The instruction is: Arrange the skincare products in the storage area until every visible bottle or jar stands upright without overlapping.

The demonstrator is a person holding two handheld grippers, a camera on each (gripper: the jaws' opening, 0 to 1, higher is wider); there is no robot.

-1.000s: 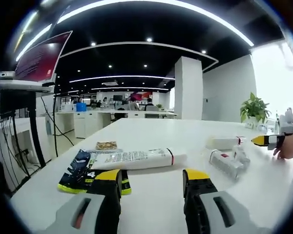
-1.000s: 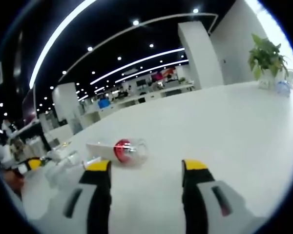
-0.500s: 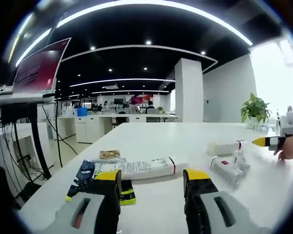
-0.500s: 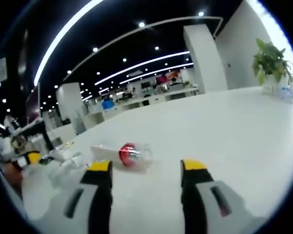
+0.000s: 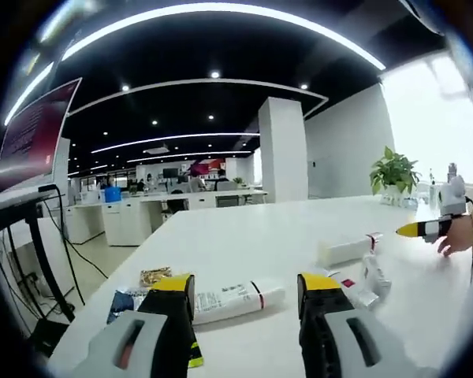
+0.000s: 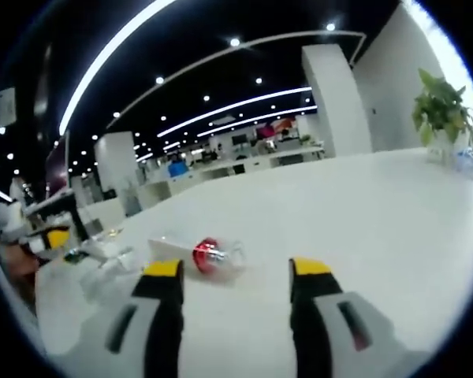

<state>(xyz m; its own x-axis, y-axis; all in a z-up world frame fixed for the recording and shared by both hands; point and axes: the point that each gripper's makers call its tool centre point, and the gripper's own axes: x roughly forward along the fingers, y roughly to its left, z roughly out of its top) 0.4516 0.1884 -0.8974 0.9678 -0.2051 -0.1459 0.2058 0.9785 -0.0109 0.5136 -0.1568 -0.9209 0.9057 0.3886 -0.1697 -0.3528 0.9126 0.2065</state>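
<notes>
Both cameras have dipped toward the white table [image 5: 244, 236] since a second ago, yet nothing stands upright: the left gripper [image 5: 244, 295], jaws apart and empty, hovers near a fallen white tube [image 5: 232, 298], while the right gripper [image 6: 235, 279], equally empty, faces a toppled red-capped bottle [image 6: 197, 253].

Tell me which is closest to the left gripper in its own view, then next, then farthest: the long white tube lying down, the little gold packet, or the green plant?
From the left gripper:
1. The long white tube, lying on its side just past the jaws.
2. The small gold packet, farther back on the table, off to the left.
3. The green plant, far across the table on the right, by the bright window.
</notes>
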